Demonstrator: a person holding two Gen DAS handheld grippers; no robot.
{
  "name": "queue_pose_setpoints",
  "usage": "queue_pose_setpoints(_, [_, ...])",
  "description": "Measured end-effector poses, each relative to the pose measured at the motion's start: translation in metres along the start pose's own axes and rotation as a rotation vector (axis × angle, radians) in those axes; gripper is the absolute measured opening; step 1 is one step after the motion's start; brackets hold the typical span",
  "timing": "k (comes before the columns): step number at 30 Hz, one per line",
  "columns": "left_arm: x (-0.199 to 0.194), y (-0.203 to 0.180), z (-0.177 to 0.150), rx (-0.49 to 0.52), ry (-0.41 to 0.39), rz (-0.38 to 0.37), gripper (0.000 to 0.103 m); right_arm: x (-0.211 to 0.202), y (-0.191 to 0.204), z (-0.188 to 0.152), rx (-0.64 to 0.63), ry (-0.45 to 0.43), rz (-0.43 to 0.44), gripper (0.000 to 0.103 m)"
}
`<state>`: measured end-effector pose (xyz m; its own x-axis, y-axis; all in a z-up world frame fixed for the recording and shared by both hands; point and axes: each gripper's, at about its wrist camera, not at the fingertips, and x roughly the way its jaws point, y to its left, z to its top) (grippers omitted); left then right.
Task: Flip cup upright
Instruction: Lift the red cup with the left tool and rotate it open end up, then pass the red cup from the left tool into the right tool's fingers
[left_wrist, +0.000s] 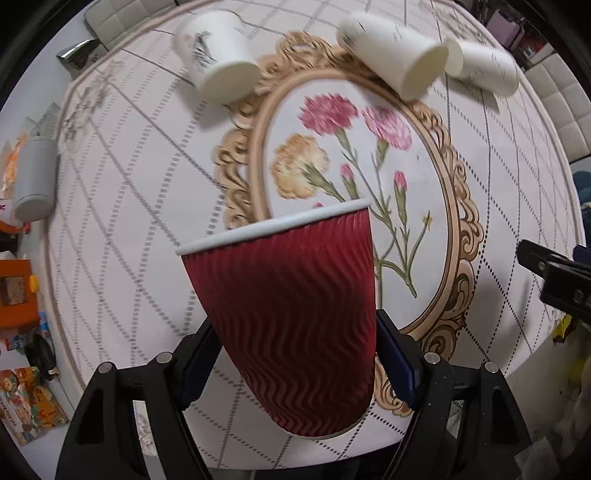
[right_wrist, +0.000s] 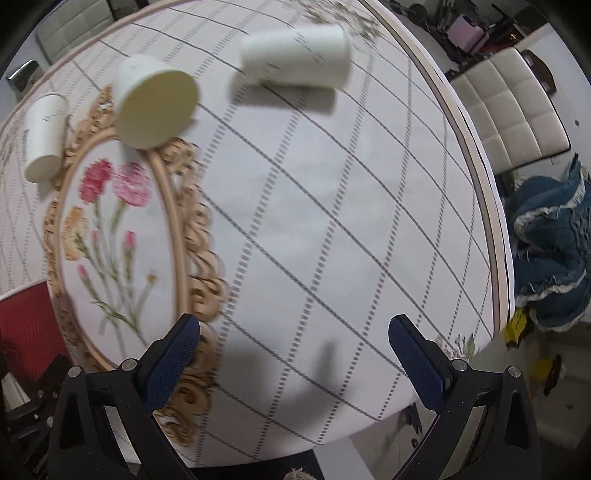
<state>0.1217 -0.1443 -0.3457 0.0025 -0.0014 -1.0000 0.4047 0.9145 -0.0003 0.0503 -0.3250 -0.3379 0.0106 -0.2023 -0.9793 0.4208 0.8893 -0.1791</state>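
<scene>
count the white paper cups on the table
3. One white paper cup sits upside down left of the printed oval frame, a second is tipped at its top, and a third lies just behind that. Others may be out of view.

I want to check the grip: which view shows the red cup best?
The left wrist view. The red cup fills the centre there, rim up and tilted, held between the fingers of the left gripper. The right wrist view catches only a red sliver at its left edge, with no grip visible.
</scene>
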Motion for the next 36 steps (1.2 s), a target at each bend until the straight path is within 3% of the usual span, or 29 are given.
queue_pose_setpoints(8, [0.017, -0.004, 0.010, -0.056, 0.042, -0.013, 0.079, 0.013, -0.015, 0.000, 0.003, 0.020, -0.002, 0.103])
queue_pose_setpoints(12, [0.020, -0.001, 0.008, -0.073, 0.046, -0.019, 0.101, 0.015, -0.015, 0.003, 0.001, 0.021, 0.006, 0.103])
queue_pose_setpoints(21, [0.013, 0.019, 0.018, -0.102, 0.024, -0.031, 0.101, 0.018, -0.011, 0.009, -0.004, 0.025, 0.017, 0.103])
queue_pose_setpoints(29, [-0.021, 0.025, 0.007, -0.143, -0.007, -0.043, 0.101, 0.013, -0.009, 0.009, -0.002, 0.016, 0.027, 0.103])
queue_pose_setpoints(36, [-0.085, 0.049, -0.012, -0.203, -0.117, -0.033, 0.101, 0.001, -0.007, 0.007, -0.001, -0.006, 0.048, 0.103])
